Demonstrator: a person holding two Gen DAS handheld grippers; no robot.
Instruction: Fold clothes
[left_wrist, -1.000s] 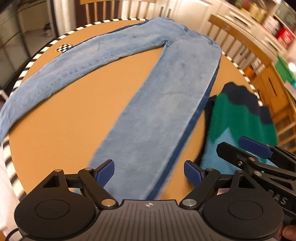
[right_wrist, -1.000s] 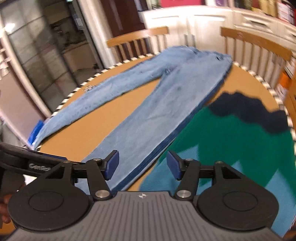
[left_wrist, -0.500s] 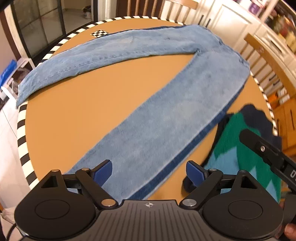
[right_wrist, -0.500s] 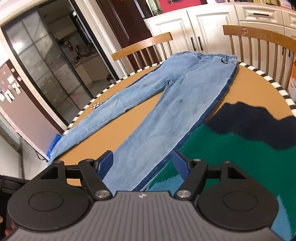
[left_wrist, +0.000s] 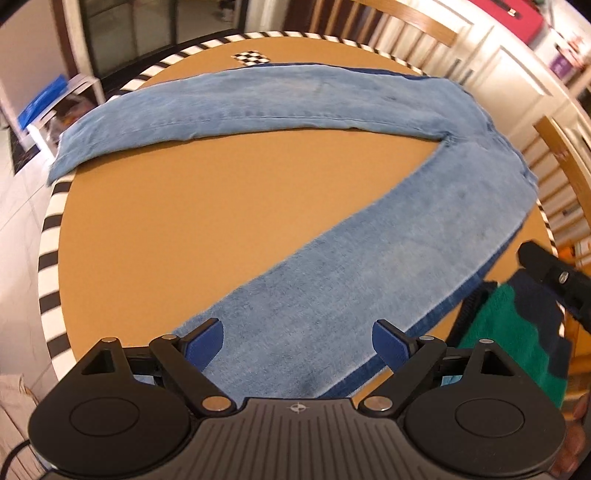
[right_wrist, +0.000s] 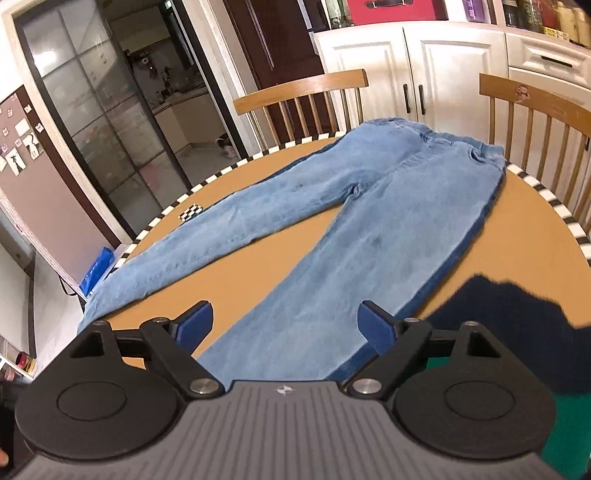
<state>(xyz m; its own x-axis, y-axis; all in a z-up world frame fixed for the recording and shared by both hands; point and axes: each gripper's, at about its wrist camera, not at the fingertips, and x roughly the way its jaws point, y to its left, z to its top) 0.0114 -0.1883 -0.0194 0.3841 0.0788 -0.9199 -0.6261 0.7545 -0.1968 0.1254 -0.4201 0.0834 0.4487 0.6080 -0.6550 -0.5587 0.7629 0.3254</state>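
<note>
Biggest risk I can see: the jeans (left_wrist: 332, 229) are spread in a wide V on the round table (left_wrist: 177, 221), and the far leg's hem (left_wrist: 62, 162) already hangs over the striped rim on the far left. Drag the near leg across to fold it and the whole pair could slide, so that overhanging end might slip further off. Denim's heavy enough that gravity would do the rest.

Second thing: the green and navy sweater (right_wrist: 509, 317) sits right against the near leg's dark side seam, maybe overlapping it a bit, hard to say from these angles. A careless pinch near that edge could catch both garments and haul the sweater along.

Third: both grippers are crowded around the same hem. In the left wrist view the right tool's black finger pokes in from the right edge, so a bump between them seems possible.

Tools now: the left gripper (left_wrist: 297, 338) has its jaws spread wide with nothing gripped, hovering over the near leg's hem with the blue pads either side of the fabric. I can't tell if the tips brush the denim. The right gripper (right_wrist: 282, 325) has just been opening its jaws and is wide too, empty, above the same leg.
</note>
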